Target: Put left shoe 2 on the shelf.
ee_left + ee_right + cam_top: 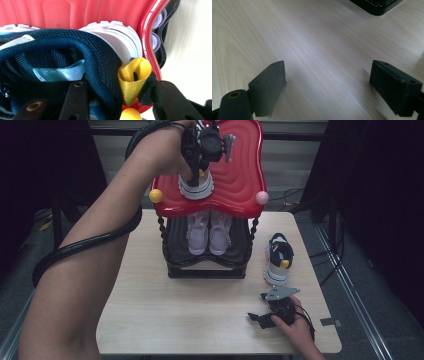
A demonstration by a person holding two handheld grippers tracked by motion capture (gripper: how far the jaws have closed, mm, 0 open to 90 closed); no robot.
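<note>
Navy sneaker (196,185) sits on the red shelf (240,180) at upper centre, left tool (200,172) slackly astride its heel; right tool (267,312), lower right, gapes empty over the worktop (175,305).

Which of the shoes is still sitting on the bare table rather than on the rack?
The navy and white sneaker with the yellow heel loop, right of the rack. Its mate sits on the red top shelf, and the pink pair on the black lower shelf.
</note>
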